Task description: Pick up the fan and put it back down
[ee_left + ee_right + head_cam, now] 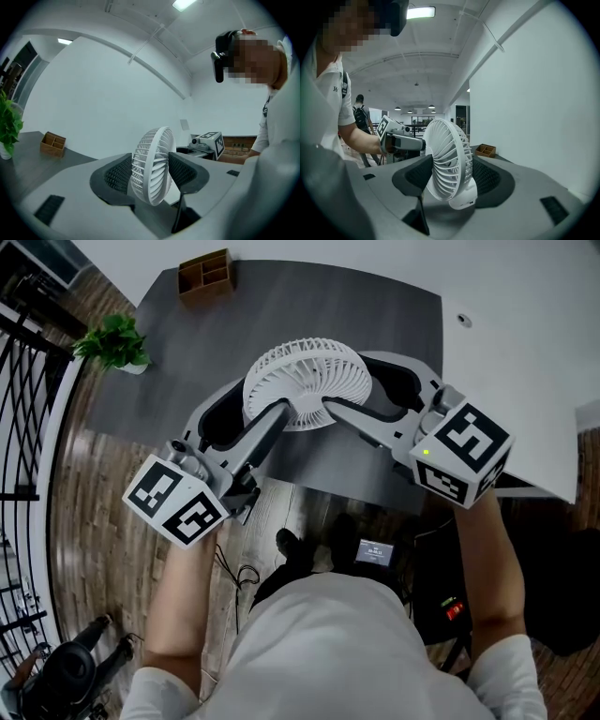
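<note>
- The white round plastic fan (307, 381) sits over the dark grey table (309, 306).
- The left hand-held gripper (150, 171) clamps its grille.
- The right hand-held gripper (449, 176) clamps it from the opposite side.

1. Fan (307, 385): white, with a ribbed, spiralling grille.
2. Left tongs (242, 418) and right tongs (375, 395): grey, with black mesh-textured pads (117, 176) and black-and-white square patterns at their near ends.
3. Counter (281, 306): dark grey.
4. Far-left box (206, 276): brown wood.
5. Far-left plant (112, 341): green.
6. Floor (103, 484): brown wood planks.
</note>
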Motion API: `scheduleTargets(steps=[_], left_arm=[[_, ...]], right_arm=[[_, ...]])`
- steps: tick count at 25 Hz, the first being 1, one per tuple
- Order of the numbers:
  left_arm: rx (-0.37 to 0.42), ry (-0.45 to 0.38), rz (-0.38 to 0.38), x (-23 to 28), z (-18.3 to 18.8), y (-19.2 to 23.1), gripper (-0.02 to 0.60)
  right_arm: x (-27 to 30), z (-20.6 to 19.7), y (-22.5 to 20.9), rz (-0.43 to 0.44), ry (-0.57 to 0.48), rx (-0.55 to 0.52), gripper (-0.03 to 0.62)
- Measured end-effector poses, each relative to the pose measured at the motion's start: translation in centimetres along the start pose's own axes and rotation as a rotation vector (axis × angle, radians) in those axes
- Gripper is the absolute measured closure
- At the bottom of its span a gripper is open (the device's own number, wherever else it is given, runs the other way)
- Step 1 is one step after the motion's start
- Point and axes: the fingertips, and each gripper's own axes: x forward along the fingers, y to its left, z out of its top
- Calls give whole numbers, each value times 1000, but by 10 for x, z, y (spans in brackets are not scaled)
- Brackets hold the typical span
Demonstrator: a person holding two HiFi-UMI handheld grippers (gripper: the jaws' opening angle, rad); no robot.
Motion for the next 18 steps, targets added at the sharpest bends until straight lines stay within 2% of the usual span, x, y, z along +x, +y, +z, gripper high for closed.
scheduleTargets(steps=[12, 18], left_arm=[[45, -70, -45, -15, 38, -38, 324], [18, -69, -62, -19, 43, -44, 324]], right_arm=[[-34, 38, 24, -30, -61, 13, 319], [-40, 46, 29, -40, -42, 25, 319]])
